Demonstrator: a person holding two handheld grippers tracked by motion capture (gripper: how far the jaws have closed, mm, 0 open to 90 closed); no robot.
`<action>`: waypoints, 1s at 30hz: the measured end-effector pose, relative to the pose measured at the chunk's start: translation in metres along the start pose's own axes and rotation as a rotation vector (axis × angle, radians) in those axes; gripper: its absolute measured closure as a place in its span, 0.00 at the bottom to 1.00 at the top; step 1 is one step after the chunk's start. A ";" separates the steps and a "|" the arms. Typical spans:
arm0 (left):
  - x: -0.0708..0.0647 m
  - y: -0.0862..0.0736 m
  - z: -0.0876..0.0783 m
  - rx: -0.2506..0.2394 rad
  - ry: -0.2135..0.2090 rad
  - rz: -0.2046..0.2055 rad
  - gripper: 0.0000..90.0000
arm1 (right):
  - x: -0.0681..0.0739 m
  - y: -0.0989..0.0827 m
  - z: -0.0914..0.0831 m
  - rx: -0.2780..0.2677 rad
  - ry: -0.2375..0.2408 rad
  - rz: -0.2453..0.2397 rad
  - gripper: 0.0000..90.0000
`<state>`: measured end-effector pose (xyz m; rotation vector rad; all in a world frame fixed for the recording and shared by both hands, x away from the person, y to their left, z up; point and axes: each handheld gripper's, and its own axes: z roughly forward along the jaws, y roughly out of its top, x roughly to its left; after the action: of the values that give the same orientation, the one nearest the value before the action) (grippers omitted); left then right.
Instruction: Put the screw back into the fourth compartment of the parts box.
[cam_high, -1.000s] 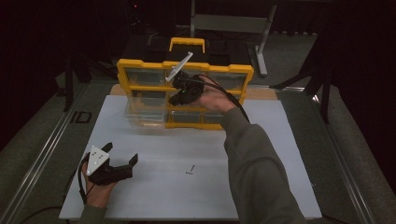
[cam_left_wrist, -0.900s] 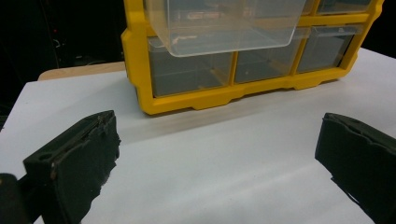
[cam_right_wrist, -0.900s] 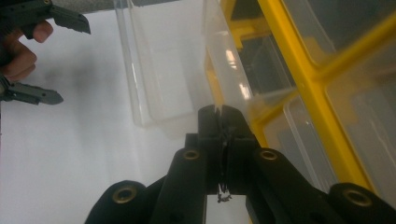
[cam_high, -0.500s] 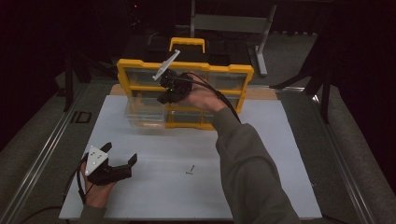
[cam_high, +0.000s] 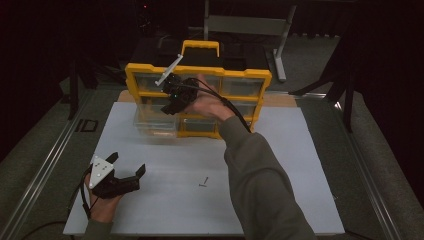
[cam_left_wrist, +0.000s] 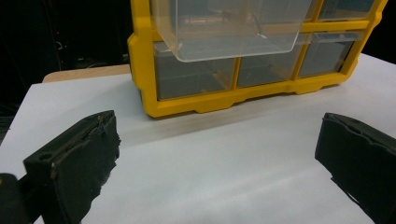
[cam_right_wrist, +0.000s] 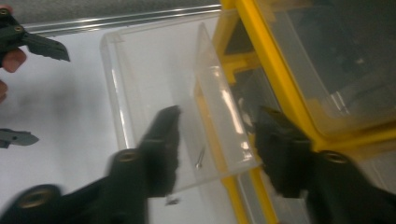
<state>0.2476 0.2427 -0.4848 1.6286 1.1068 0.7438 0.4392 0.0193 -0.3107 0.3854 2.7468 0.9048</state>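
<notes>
the right gripper (cam_right_wrist: 217, 140) had just been opening its jaws, which stood apart over the pulled-out clear drawer (cam_right_wrist: 159, 93), gripping nothing; a small screw (cam_right_wrist: 200, 158) lay inside the drawer between them. the drawer jutted from the left column of the yellow organizer (cam_high: 197, 97) at the white table's (cam_high: 280, 165) far edge. the left gripper (cam_high: 127, 172), wide open and empty, rested near the table's front left corner. another screw (cam_high: 203, 182) lay loose on the table.

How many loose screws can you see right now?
2: one screw on the table in front of the person, one screw in the drawer, the pulled-out clear drawer below the right tongs. Others may hide in closed drawers.
</notes>
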 end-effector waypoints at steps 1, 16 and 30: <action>0.000 0.000 0.000 0.000 0.001 0.000 0.01 | 0.000 -0.001 -0.001 0.004 -0.011 0.003 0.44; 0.000 -0.001 0.001 0.001 0.009 0.004 0.00 | 0.011 -0.027 -0.019 -0.022 -0.040 0.018 0.25; 0.000 0.000 0.000 -0.006 0.012 0.000 0.00 | 0.023 -0.048 -0.022 0.025 -0.046 0.031 0.16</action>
<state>0.2473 0.2429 -0.4847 1.6213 1.1122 0.7577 0.4027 -0.0229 -0.3253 0.4490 2.7201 0.8585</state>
